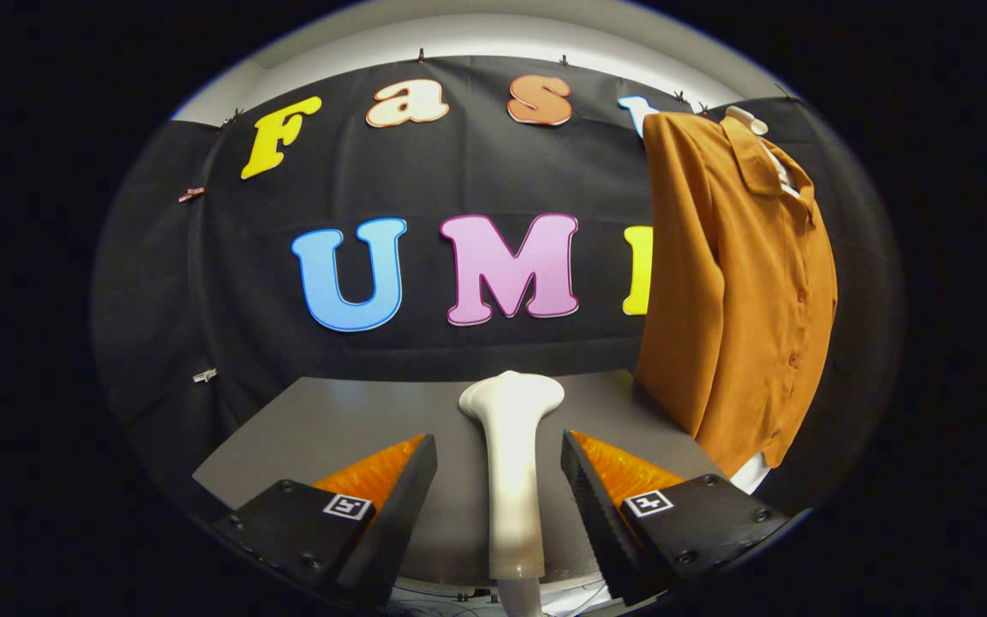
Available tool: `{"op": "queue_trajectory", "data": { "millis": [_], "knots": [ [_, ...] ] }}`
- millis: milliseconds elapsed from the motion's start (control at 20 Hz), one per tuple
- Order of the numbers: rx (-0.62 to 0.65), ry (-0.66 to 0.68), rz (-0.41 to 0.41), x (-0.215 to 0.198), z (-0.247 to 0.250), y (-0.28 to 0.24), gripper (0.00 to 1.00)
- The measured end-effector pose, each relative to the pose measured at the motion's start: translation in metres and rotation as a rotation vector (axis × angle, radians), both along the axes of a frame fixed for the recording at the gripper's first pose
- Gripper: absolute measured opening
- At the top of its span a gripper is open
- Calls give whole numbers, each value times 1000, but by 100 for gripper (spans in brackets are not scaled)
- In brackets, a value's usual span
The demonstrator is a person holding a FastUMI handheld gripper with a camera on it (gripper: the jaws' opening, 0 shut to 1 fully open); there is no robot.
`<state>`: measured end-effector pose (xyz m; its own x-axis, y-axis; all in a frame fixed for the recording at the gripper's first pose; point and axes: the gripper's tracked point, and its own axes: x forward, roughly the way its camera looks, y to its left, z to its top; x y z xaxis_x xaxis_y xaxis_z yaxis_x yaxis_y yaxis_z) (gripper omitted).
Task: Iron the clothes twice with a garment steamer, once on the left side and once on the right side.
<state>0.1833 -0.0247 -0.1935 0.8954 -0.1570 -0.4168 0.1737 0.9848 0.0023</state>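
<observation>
The gripper (pixel 499 480) is held open astride the garment steamer (pixel 511 463) on the bench (pixel 331 420); its rigid, smooth handle is judged best gripped mid-length.

I see a grey surface (pixel 322 428) set against the booth's black wall. A white garment steamer (pixel 512 463) lies directly on it, head toward the wall, handle reaching past the surface's near edge. To the steamer's right, a hanging orange shirt (pixel 733 291) overlaps the surface's far corner.
</observation>
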Motion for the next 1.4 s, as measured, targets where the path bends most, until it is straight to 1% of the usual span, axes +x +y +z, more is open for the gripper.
{"op": "queue_trajectory", "data": {
  "millis": [100, 250, 400, 550, 600, 650, 700, 750, 1000, 1400],
  "knots": [
    [-2, 52, -11, 4, -15, -6, 88],
    [5, 120, -12, 10, -31, -6, 89],
    [9, 168, -27, 19, -46, -8, 79],
    [17, 235, -27, 16, -63, -10, 80],
    [18, 246, -29, 16, -67, -11, 76],
    [24, 253, -25, 17, -71, -11, 68],
    [21, 259, -22, 17, -70, -10, 58],
    [21, 267, -20, 17, -71, -11, 57],
    [-4, 285, 19, 16, -72, -7, 35],
    [-16, 270, 46, 17, -69, -4, 34]
  ]
}}
